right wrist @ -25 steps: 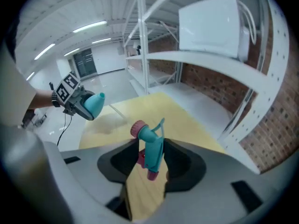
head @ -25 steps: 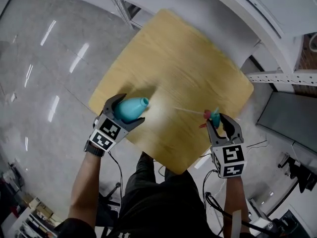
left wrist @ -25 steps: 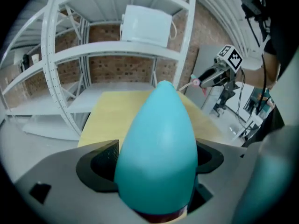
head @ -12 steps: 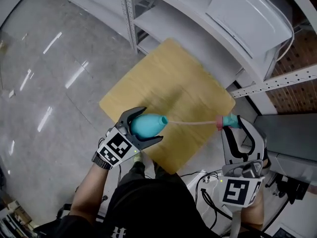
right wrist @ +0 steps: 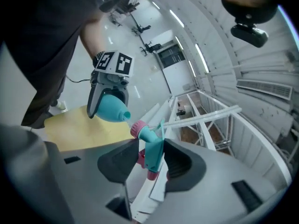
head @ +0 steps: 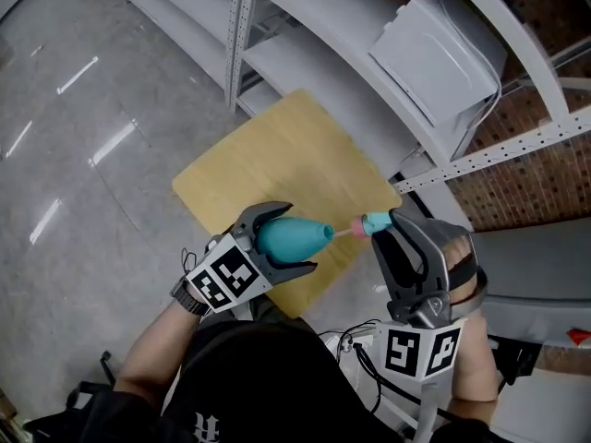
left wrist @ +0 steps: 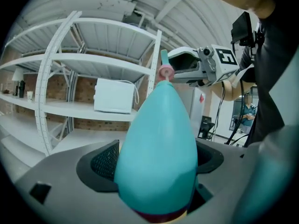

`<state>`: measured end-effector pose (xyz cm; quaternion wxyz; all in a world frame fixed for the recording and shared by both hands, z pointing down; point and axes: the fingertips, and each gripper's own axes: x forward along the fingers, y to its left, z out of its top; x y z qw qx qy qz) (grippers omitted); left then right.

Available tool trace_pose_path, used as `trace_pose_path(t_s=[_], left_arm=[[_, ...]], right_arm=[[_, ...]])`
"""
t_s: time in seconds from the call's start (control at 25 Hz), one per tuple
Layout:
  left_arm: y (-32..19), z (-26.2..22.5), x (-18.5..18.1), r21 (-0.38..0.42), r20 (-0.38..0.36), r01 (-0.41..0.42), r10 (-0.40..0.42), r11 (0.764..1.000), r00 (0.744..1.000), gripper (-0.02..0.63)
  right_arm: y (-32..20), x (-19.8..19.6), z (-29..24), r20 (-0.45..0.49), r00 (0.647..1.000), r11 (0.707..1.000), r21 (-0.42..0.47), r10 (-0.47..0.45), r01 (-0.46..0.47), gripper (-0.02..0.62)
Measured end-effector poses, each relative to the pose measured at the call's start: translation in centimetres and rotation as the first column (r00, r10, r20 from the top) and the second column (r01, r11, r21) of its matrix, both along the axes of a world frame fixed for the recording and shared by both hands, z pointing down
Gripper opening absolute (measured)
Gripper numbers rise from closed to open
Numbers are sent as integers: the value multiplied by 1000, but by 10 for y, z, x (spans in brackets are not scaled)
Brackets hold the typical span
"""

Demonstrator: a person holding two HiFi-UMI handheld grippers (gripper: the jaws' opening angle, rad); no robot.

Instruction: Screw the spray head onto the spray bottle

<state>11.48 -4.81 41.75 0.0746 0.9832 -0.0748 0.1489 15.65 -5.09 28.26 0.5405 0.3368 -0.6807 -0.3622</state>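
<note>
A teal, egg-shaped spray bottle (head: 291, 238) lies sideways in my left gripper (head: 294, 239), which is shut on it; its neck points right. In the left gripper view the bottle (left wrist: 156, 148) fills the middle, between the jaws. My right gripper (head: 390, 223) is shut on the teal spray head (head: 376, 223) with a pink collar (right wrist: 137, 129). The collar sits close to the bottle's mouth, and the head's thin tube runs into the neck. Both are held in the air above the table's near corner. In the right gripper view the spray head (right wrist: 152, 146) is clamped between the jaws, with the bottle (right wrist: 112, 108) beyond it.
A small wooden table (head: 277, 169) stands below and ahead. Grey metal shelving (head: 369, 81) runs behind it, with a white box (head: 434, 58) on a shelf. Cables (head: 365, 344) trail on the floor near my legs.
Both grippers have risen from the table top and come together. The spray head, held far from the bottle on its long tube, now sits next to the neck. The right gripper has rolled.
</note>
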Motion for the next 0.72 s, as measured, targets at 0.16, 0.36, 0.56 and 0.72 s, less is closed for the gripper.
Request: trace_pose_path(t_s=[0.16, 0.36, 0.56, 0.72], left_arm=[[15, -18, -1, -30, -26, -29, 28, 999, 999, 451], [19, -30, -12, -55, -39, -36, 33, 998, 999, 451], [22, -33, -22, -89, -46, -40, 36, 995, 998, 451], [22, -33, -22, -93, -34, -21, 18, 995, 999, 451]], right_arm=[[13, -25, 3, -70, 993, 995, -50, -91, 87, 171], [16, -45, -2, -110, 985, 991, -29, -132, 129, 172], [16, -62, -3, -178, 971, 987, -10, -157, 158, 172], [15, -62, -2, -232, 961, 989, -43, -151, 145, 172]])
